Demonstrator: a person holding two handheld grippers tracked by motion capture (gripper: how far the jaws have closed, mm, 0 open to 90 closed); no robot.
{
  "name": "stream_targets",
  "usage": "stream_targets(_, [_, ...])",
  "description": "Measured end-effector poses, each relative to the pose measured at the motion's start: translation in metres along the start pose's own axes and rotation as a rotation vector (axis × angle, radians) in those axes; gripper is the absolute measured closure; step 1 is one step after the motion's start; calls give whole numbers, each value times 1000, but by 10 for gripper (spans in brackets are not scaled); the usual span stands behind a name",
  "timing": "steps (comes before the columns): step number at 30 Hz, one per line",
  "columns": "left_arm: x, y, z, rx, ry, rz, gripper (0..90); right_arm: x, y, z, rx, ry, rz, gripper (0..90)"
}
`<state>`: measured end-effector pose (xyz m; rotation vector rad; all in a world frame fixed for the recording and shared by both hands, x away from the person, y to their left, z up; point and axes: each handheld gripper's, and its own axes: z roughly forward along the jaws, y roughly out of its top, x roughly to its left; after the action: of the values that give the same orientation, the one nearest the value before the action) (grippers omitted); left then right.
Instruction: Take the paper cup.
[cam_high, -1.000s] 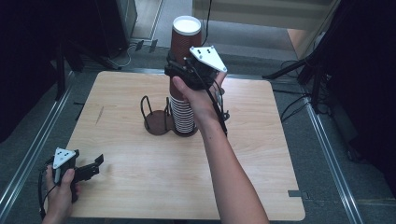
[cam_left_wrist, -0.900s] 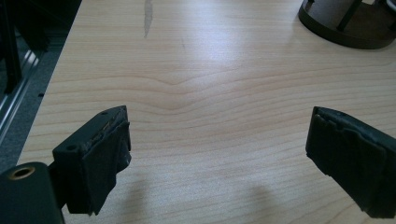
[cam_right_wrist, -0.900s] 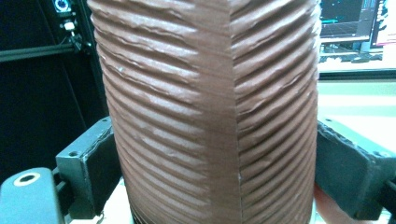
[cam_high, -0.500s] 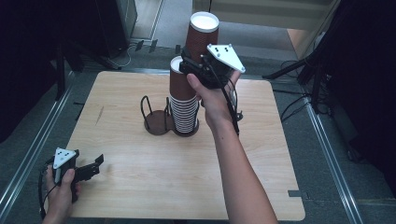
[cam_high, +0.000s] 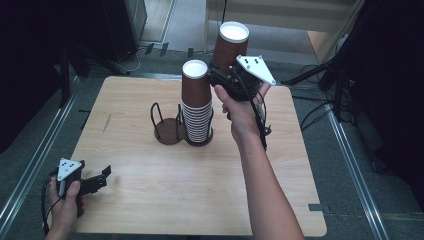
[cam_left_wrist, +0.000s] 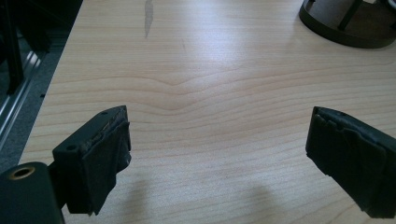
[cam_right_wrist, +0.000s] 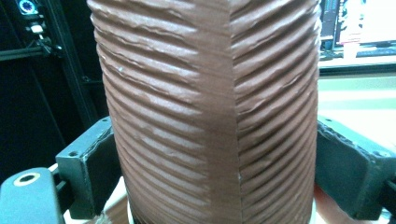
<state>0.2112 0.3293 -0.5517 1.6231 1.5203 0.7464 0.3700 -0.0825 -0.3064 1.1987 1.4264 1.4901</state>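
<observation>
A brown ribbed paper cup is held upright in the air, up and to the right of the cup stack, with my right gripper shut on its sides. A tall stack of the same brown cups stands in the right ring of a black two-ring wire holder at the table's middle; the left ring is empty. My left gripper rests at the table's front left corner, jaws wide apart with only bare wood between them.
The light wooden table has metal rails along both sides. Part of the holder's black base shows far ahead of the left gripper. A person's right forearm crosses the table's right half.
My right gripper has carried the single cup from above the stack off to the right and slightly away. The left gripper has stayed in place.
</observation>
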Motion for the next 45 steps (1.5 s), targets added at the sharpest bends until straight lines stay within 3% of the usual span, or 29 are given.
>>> stream_targets(9, [0, 0, 0, 0, -1, 1, 73, -11, -7, -7, 5, -21, -11, 102])
stream_targets(13, [0, 0, 0, -1, -1, 1, 73, -13, -14, -12, 2, -41, -50, 102])
stream_targets(25, [0, 0, 0, 0, 3, 4, 73, -22, -32, -20, 15, -61, -63, 102])
stream_targets(34, [-1, 0, 0, 0, 3, 7, 73, -23, -47, -28, 24, -67, -102, 101])
stream_targets(45, [-1, 0, 0, 0, 2, 11, 73, -27, -62, -41, 37, -66, -114, 101])
